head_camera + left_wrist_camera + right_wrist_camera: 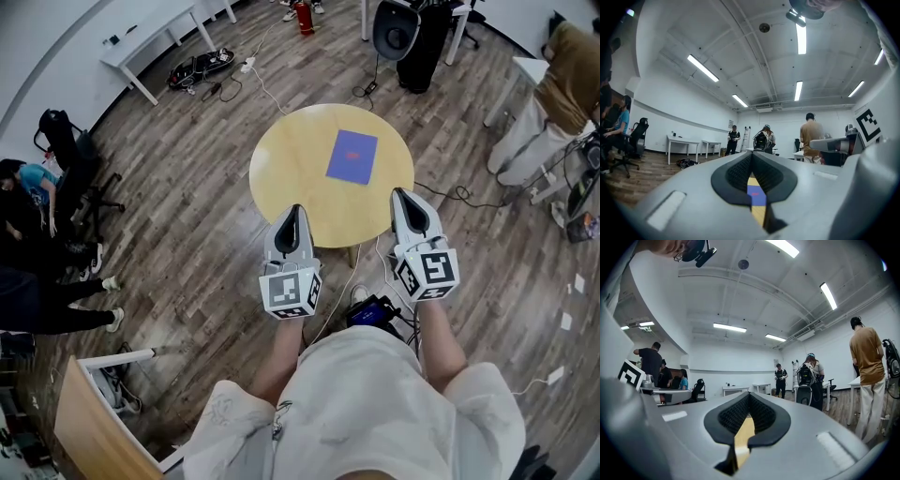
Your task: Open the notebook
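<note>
Blue-purple notebook (pixel 352 157) lies closed and flat on the round yellow wooden worktop (pixel 286 155). It sits ahead of both grippers and between their lines: forward-right of the left gripper (pixel 294 212), forward-left of the right gripper (pixel 401 195). Neither touches it; we see bare worktop between each tip and the cover.

Left gripper: in its own view the jaws are closed down to a thin slit with nothing held. Through the slit we see a strip of the blue cover with a small red mark (pixel 755 193) on it, and yellow worktop on either side of that strip.

Right gripper: same state, jaws together and empty. Only yellow worktop shows through its slit.

Both grippers hover over the near edge of the worktop, tips pointing away from the person holding them. The left one's marker cube (pixel 291 291) sits at its rear, one face turned up to the head camera; same on the right.

Around: wood-plank floor (pixel 187 206), white cable (pixel 267 94) trailing beyond the worktop, white table (pixel 155 37) far forward-left of the left gripper. A person in a tan top (pixel 812 136) stands well beyond the tips, back turned to us
</note>
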Available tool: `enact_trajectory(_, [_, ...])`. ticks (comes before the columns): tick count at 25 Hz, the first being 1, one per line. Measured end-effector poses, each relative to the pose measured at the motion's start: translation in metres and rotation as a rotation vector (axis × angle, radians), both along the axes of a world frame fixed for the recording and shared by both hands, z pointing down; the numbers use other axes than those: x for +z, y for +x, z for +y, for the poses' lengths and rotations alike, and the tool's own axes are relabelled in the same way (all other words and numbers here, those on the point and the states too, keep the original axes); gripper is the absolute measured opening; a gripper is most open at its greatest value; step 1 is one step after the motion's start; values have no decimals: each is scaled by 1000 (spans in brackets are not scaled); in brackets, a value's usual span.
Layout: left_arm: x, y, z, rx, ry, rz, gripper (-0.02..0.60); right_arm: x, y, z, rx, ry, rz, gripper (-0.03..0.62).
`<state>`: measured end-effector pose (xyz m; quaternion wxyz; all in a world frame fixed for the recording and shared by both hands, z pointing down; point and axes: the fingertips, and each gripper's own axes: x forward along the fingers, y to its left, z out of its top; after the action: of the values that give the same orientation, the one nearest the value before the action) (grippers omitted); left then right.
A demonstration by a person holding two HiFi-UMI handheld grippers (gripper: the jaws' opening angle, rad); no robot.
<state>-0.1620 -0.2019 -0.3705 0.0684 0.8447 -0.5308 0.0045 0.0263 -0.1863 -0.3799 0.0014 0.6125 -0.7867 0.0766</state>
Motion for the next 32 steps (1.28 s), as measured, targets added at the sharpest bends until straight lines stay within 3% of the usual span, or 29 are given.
enact_trajectory(4, [129,84,-19,-4,12,-6,18,131,81,-18,-5,13,-3,6])
enact_trajectory(7, [215,107,-4,-15,8,-17,18,216,103,-1,-9,21,7,6])
enact_trajectory(21, [308,137,8,-61,39,-39,18,318,140,-2,-41,32,-44,7])
enact_trajectory(27, [430,138,56,-78,39,-45,18,438,147,39,-49,34,-60,6])
enact_trajectory(32, [536,160,11,-77,29,-51,18,534,164,-2,-65,29,-37,6])
